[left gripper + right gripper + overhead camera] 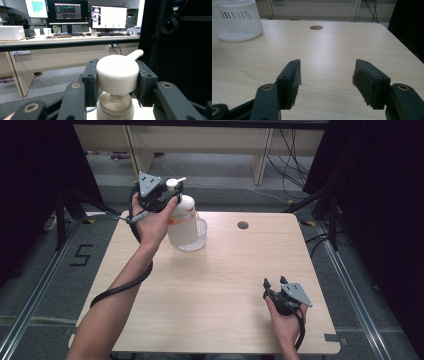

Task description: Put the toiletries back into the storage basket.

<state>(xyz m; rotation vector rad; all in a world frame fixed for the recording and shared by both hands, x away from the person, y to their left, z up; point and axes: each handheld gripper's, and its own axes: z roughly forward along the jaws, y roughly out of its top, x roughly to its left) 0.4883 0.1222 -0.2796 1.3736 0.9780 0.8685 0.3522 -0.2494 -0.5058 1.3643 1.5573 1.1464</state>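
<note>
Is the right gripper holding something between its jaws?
No, the right gripper has open jaws, with bare table between them.

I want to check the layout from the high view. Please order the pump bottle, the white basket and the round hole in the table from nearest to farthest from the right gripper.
From the right gripper, at the near right of the table:
1. Round hole, far side, a little right of centre.
2. White basket, far left of centre.
3. Pump bottle, just left of the basket, held by the left gripper.

Left gripper (167, 195) raised, jaws clamped; right gripper (327, 82) resting low, jaws apart.
</note>
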